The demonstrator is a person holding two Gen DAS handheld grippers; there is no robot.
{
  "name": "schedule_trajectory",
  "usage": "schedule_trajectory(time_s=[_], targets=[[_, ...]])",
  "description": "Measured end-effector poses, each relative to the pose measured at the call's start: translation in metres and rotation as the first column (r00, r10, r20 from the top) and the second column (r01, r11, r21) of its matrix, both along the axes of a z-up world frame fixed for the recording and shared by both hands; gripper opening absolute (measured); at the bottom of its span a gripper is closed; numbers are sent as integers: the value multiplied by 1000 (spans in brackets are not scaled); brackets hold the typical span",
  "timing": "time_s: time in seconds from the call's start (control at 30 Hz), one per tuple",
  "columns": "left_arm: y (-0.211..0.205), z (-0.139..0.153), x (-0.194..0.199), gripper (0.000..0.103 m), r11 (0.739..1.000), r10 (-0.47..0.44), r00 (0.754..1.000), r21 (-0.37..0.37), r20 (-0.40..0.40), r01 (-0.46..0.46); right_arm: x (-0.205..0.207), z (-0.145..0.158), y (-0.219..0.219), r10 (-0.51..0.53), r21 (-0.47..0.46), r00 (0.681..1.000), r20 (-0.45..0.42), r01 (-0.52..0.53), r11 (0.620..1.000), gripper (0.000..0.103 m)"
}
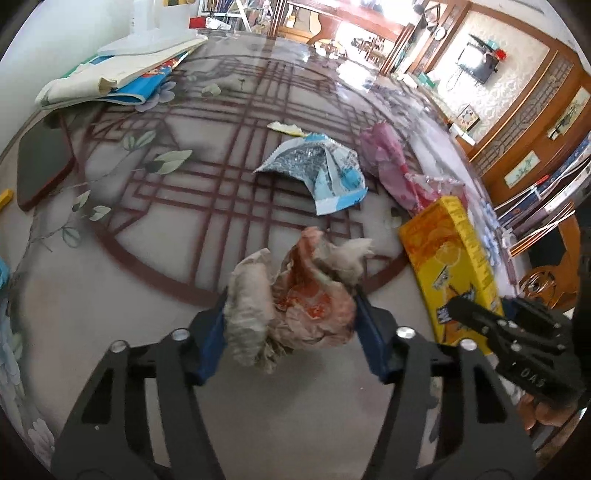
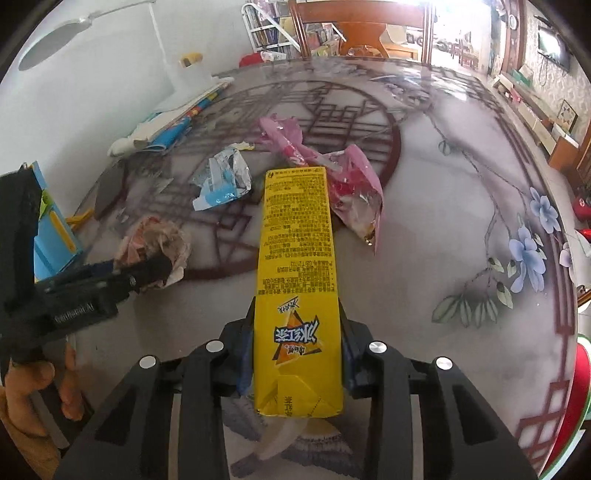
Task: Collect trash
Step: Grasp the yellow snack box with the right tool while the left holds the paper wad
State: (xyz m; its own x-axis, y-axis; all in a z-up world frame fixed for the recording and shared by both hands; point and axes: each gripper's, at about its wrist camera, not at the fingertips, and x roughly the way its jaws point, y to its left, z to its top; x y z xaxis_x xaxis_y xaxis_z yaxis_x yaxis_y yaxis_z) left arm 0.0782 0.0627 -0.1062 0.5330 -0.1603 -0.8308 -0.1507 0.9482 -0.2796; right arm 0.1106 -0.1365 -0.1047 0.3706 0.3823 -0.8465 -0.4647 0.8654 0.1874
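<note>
My left gripper [image 1: 291,310] is shut on a crumpled wad of greasy paper [image 1: 295,288], with its blue pads pressing both sides; the right wrist view shows the same wad [image 2: 155,236] at the left. A tall yellow drink carton [image 2: 295,240] lies lengthwise between the pads of my right gripper [image 2: 297,325], which is shut on its lower end. The carton [image 1: 450,258] also shows in the left wrist view at the right. Loose on the glass table [image 1: 110,295] lie a silver and blue wrapper [image 1: 317,166], a pink plastic bag [image 1: 388,166] and a small torn scrap [image 1: 284,127].
Books and papers [image 1: 122,77] are stacked at the far left under a white lamp [image 2: 74,33]. A dark flat slab [image 1: 40,158] lies near the left edge. A blue box [image 2: 51,229] stands at the left. The table's rim [image 2: 569,295] curves along the right.
</note>
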Motion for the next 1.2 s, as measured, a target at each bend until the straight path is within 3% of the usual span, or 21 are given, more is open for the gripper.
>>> schedule_trajectory(time_s=[0.23, 0.6, 1.2], targets=[[7, 14, -7, 52, 999, 38, 997, -36, 72, -36, -17, 26, 1, 28, 60, 995, 99, -34, 998, 34], [-7, 44, -23, 52, 997, 23, 987, 64, 158, -33, -49, 68, -29, -8, 126, 963, 268, -27, 992, 34], [-103, 75, -41, 52, 988, -134, 969, 104, 206, 114, -61, 72, -129, -204, 209, 953, 222, 158, 965, 34]])
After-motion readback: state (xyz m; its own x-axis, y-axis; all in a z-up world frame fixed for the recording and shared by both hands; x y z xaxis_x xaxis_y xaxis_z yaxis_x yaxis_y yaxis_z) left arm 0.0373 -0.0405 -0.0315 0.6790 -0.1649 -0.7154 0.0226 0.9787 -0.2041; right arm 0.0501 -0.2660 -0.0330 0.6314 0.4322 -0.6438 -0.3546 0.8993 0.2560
